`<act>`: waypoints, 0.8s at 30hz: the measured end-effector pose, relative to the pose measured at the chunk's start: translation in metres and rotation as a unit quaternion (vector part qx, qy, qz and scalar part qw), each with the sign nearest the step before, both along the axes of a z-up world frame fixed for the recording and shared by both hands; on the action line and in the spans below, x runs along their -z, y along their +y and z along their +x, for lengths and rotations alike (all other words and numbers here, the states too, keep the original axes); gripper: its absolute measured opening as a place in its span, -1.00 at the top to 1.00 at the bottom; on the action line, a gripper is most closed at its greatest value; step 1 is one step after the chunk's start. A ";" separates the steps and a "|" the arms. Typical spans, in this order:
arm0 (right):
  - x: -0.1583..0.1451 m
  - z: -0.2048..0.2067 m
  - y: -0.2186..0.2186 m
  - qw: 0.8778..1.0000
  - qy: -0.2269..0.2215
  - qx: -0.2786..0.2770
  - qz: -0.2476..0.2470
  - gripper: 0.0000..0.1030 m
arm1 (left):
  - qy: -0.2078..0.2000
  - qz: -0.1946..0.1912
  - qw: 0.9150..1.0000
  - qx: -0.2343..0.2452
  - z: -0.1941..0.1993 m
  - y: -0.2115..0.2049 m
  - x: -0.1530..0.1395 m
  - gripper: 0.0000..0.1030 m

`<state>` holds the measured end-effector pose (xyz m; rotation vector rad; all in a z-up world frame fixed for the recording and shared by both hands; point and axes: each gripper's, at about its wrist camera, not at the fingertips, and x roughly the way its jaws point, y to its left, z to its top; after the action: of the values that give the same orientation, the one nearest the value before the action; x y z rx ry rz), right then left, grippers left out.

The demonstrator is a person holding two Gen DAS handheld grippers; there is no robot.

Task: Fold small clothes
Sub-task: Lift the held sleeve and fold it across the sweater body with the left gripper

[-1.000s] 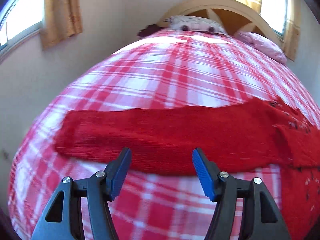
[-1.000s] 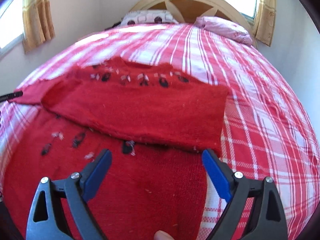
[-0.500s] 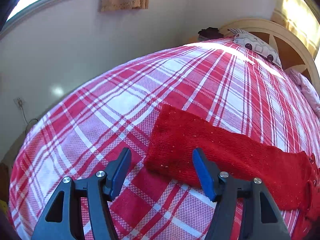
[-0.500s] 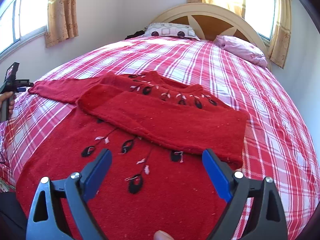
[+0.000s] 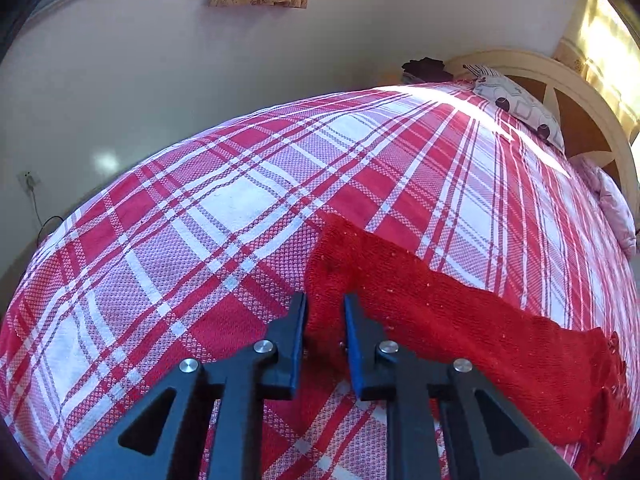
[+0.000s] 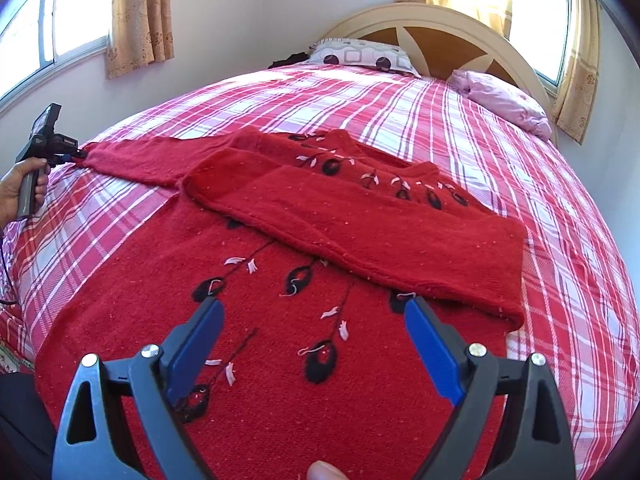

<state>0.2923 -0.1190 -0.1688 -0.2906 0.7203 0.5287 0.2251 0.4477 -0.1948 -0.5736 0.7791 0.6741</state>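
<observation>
A red knitted sweater [image 6: 132, 280] with black and white flower stitching lies flat on the plaid bed. One sleeve [image 6: 360, 228] is folded across the chest. The other sleeve [image 5: 460, 320] stretches out sideways to the left. My left gripper [image 5: 325, 300] is at that sleeve's cuff end, its jaws closing with the red knit pinched between the blue pads. In the right wrist view the left gripper [image 6: 66, 152] shows at the sleeve tip [image 6: 136, 160], held by a hand [image 6: 20, 188]. My right gripper [image 6: 316, 308] hovers open over the sweater's lower body, nothing between its fingers.
The red and white plaid bedspread [image 5: 240, 200] covers the whole bed. A patterned pillow [image 6: 360, 56] and a pink pillow [image 6: 504, 100] lie at the headboard [image 6: 440, 36]. A wall with a curtained window runs close along the bed's left side.
My left gripper travelled left along the outstretched sleeve to its cuff, rolled, and its jaws came together on the knit. My right gripper drew back from the sweater and stayed open.
</observation>
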 end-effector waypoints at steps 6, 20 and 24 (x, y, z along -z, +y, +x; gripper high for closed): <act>0.001 -0.001 0.001 1.000 0.002 0.004 0.005 -0.82 | -0.031 0.003 1.000 0.005 -0.006 -0.015 -0.016 0.69; -0.006 -0.003 -0.002 1.000 -0.009 0.008 0.018 -0.82 | -0.122 -0.016 0.987 0.101 0.016 -0.094 -0.088 0.70; -0.007 -0.003 -0.007 1.000 -0.010 0.013 0.022 -0.82 | -0.146 -0.039 0.979 0.136 0.027 -0.126 -0.101 0.70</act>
<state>0.2894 -0.1261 -0.1613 -0.2455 0.6906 0.5155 0.2525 0.3212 -0.0936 -0.6075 0.5947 0.2997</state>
